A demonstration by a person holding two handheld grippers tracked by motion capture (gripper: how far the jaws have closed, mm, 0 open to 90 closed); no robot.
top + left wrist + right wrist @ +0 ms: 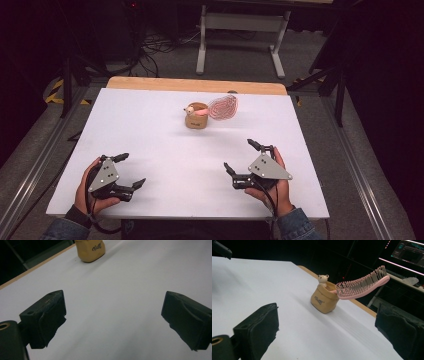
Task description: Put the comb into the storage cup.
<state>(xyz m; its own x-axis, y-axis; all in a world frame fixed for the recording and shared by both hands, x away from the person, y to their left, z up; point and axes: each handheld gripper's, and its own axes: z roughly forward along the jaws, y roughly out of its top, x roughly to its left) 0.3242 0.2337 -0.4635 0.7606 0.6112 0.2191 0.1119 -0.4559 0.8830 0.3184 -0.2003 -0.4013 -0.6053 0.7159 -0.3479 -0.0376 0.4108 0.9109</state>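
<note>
Pink brush [221, 107] sticking out of tan pot [196, 115], upper centre of the high view, head hanging out past the rim toward the right. Well apart from both grippers, low in that frame. Left gripper [127, 171] lower left, jaws spread wide, gripping nothing. Right gripper [242, 156] lower right, jaws likewise wide apart and empty.

Likely trouble: top-heavy load. Long brush head overhanging a small, soft-looking pot, so a sideways nudge could tip both over or roll the brush out. Pulling the brush at an angle could drag the pot along, unless held by the other gripper. Grabbing the bristles rather than the handle risks a slipping, springy hold. Small bear figure [323, 279] at the pot's rim, just beside the handle, easy to catch with a jaw.

Around: white table [150, 130] bare between grippers and pot, nothing blocking the reach. Wooden edge [196, 85] along the far side, close behind the pot, so a hard push could send things off. Grey frame [242, 30] and cables on the floor beyond, out of the way.
</note>
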